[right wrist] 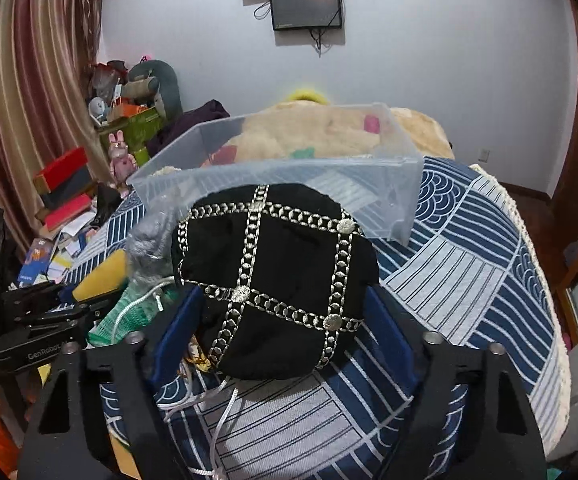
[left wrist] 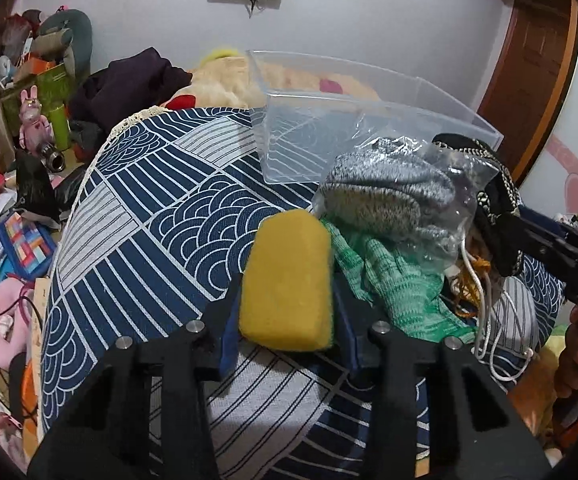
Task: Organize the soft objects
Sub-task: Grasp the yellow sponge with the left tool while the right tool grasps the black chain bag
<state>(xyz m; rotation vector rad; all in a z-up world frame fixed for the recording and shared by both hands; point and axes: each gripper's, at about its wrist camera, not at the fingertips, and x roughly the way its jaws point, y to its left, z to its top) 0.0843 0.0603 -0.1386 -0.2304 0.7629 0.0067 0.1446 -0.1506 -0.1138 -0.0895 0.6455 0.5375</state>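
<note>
My left gripper is shut on a yellow sponge with a green underside, held above the patterned cloth. My right gripper is shut on a black pouch with silver chain trim; it shows at the right of the left wrist view. A clear plastic bin stands on the table just beyond both grippers, also in the right wrist view. A green glove, a plastic bag of grey knitwear and white cord lie between the grippers.
The blue and white patterned tablecloth covers the round table. A cream plush blanket lies behind the bin. Books, boxes and toys clutter the floor at the left. A monitor hangs on the far wall.
</note>
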